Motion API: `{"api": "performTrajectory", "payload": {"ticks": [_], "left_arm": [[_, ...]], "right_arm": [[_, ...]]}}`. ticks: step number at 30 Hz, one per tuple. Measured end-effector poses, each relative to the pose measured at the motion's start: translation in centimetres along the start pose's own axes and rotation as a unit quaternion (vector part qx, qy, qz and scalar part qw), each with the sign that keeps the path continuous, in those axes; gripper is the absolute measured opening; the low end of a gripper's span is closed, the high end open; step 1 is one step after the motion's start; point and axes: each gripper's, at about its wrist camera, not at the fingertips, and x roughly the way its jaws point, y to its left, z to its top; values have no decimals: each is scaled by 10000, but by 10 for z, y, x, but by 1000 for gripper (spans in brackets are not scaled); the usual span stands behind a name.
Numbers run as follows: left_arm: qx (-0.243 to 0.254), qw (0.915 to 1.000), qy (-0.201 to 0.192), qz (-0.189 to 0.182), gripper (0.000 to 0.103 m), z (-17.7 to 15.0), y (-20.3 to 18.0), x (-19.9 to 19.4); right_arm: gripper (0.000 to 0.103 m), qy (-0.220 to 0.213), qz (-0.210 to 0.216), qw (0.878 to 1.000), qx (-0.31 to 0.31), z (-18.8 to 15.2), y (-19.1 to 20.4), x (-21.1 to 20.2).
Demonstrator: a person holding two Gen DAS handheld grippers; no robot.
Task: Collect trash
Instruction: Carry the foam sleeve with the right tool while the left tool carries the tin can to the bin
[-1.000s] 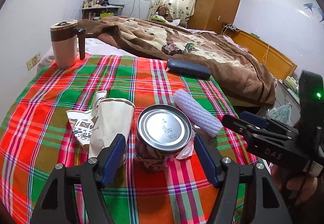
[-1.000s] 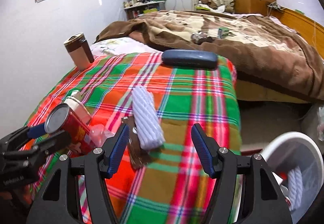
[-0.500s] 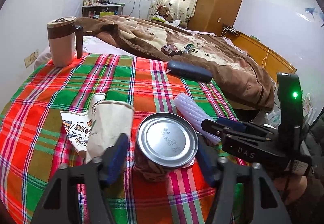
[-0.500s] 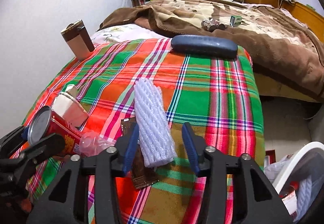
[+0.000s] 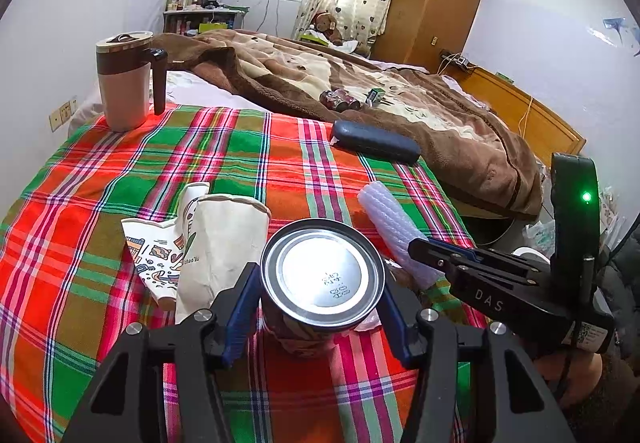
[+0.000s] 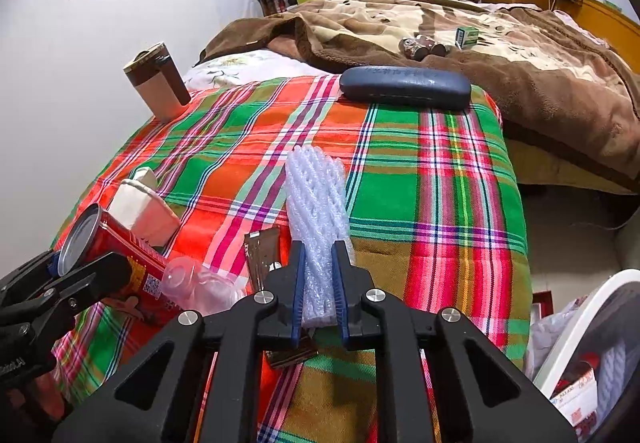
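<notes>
We have the right gripper (image 6: 319, 299) clenched on the white foam-net sleeve's (image 6: 316, 195) near end, its length running straight ahead; our left gripper (image 5: 316, 317) grasps the red tin can (image 5: 322, 273).

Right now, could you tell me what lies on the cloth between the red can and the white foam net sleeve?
In the right wrist view, a crumpled clear plastic cup and a brown wrapper lie between the red can and the foam net sleeve.

Both wrist cams sit close, tilted down twd 12 o'clock over the plaid cloth (image 5: 120, 171), sharing can (image 5: 322, 275) (image 6: 116, 243), foam sleeve (image 5: 394, 227) (image 6: 318, 199), glasses case (image 5: 376, 143) (image 6: 404, 87), mug (image 5: 122, 83) (image 6: 158, 83).
</notes>
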Motion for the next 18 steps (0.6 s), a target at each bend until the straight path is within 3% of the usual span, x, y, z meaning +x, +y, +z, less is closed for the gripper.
{"api": "performTrajectory", "payload": {"ticks": [18], "left_arm": [[56,10000,-71,-25,56,-8,-5,-20]], "right_arm": [[13,-299,125,9989,341,-13,-9,-27]]}}
